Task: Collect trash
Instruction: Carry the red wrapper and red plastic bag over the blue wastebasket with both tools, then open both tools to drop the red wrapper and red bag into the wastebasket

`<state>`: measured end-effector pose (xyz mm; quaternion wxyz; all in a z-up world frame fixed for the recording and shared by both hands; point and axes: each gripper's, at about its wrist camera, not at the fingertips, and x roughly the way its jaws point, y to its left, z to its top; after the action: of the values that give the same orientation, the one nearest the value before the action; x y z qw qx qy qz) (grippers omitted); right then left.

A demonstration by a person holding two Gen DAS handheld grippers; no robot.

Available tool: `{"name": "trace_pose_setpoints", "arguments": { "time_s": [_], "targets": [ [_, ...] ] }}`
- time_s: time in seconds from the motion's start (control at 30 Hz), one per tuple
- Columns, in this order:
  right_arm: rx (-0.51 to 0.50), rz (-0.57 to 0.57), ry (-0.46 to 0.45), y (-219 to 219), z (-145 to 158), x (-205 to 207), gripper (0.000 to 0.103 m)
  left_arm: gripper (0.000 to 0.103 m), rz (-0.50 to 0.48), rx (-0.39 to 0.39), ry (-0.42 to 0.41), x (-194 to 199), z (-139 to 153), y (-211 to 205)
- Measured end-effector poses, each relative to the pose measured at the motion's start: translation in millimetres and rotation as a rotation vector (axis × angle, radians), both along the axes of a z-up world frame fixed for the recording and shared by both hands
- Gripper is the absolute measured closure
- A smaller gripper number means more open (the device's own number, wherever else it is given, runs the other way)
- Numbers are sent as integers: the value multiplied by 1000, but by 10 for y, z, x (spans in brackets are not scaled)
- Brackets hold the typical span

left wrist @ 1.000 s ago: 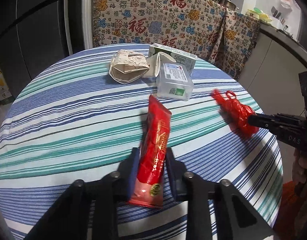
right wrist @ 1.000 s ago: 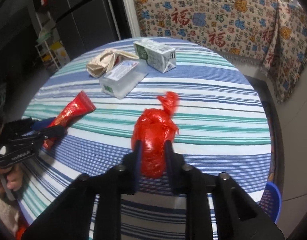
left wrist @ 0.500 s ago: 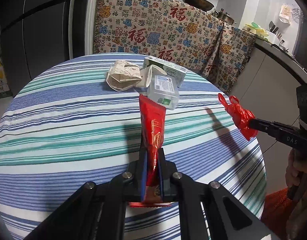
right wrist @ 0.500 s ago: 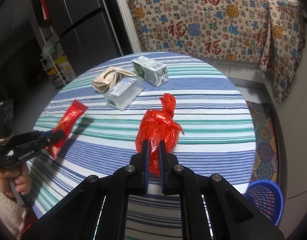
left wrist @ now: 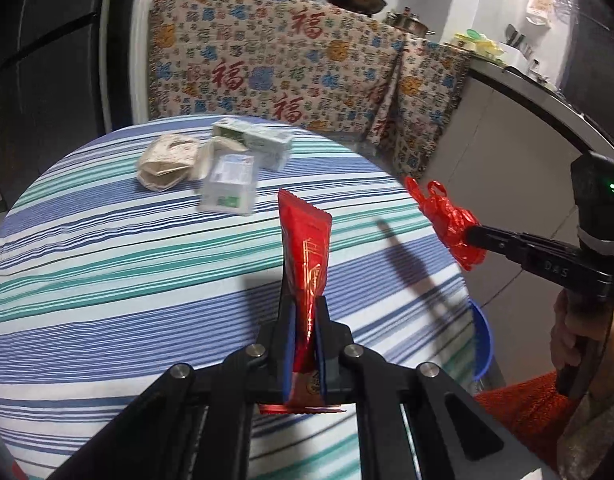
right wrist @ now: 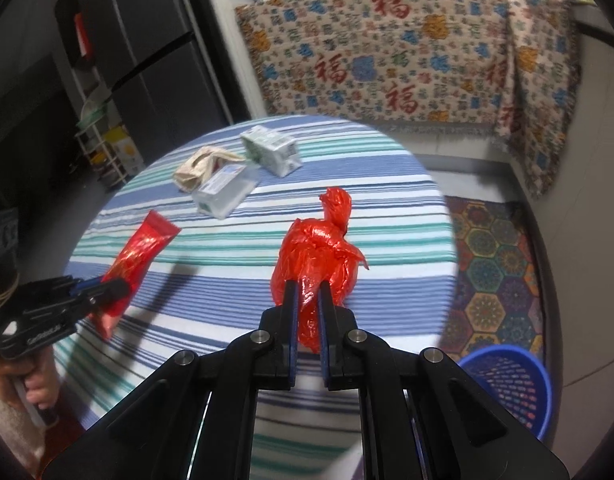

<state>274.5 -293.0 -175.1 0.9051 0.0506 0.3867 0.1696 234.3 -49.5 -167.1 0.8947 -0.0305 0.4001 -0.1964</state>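
Both pieces are gripped and lifted clear of the striped table (right wrist: 407,200) atm. Left gripper (left wrist: 304,308) is clamped narrow on a red snack wrapper (left wrist: 307,248), held upright w/ its bottom end poking out below the fingers. Right gripper (right wrist: 308,292) is pinched on a knotted red plastic bag (right wrist: 319,252). Blue basket (right wrist: 507,384) sits on the floor just past the table edge, right side, so prob the carry-and-drop step; next both loads need to be swung over it, then released. Further back, a clear plastic box (left wrist: 229,190), crumpled paper bag (left wrist: 167,160) & milk carton (left wrist: 255,146) are left uncollected.
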Motion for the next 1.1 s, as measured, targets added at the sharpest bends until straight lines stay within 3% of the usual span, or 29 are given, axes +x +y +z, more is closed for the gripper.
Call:
{"name": "trace_pose_setpoints", "arguments": {
  "time_s": [0.27,0.47,0.6,0.73,1.1],
  "targets": [
    [-21,-128,-2,-825,92,-304,96,95,-154,-24,-12,-108,178,-921],
    [-96,-235,9,-1548,169,-526,96,95,-282,-32,5,-110,189,-1770],
    [-104,-304,38,-1962,29,-599,96,95,-344,-22,28,-130,78,-2306],
    [-31,-365,103,-2276,-265,-655,96,95,-388,6,43,-146,-103,-2717],
    [-19,-374,165,-2541,-409,-801,96,95,-415,17,109,-66,-544,-3279]
  ]
}}
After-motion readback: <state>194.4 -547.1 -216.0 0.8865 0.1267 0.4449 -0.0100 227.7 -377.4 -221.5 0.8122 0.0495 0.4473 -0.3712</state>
